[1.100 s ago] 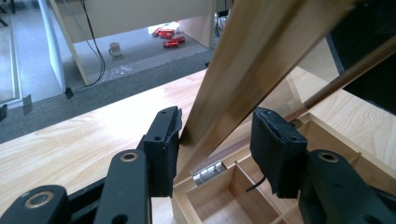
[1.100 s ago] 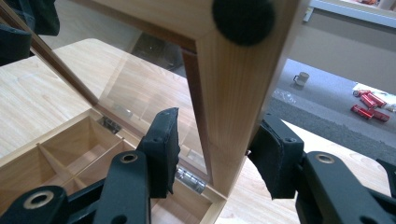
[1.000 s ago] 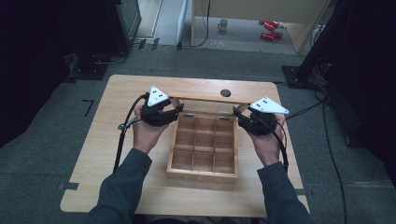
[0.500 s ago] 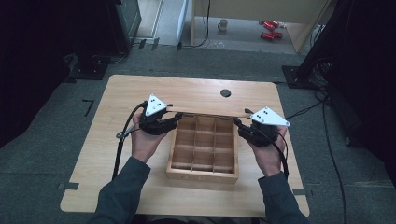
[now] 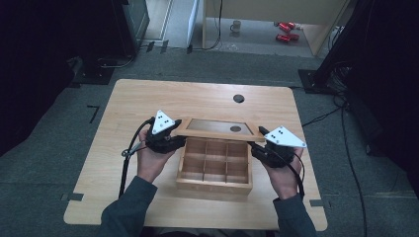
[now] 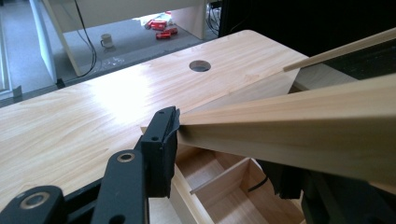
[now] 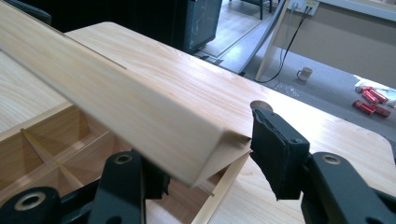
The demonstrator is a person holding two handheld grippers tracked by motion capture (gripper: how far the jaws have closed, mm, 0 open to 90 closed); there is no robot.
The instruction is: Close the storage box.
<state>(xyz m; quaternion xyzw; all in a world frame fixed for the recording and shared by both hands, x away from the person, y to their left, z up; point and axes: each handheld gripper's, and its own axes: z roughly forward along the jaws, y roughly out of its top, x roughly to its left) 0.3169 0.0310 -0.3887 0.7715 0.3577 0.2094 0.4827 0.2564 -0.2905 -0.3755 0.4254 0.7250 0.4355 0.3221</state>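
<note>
A hinged lid is being swung over a wooden compartment box on the tabletop, judged mid-way through closing. The left hand-held gripper is clamped on the lid's left end, and the right hand-held gripper is set around its right end, one pad appearing just off the wood (both pairs of jaws have just been easing apart). Next, the lid is to be lowered evenly and released.
</note>
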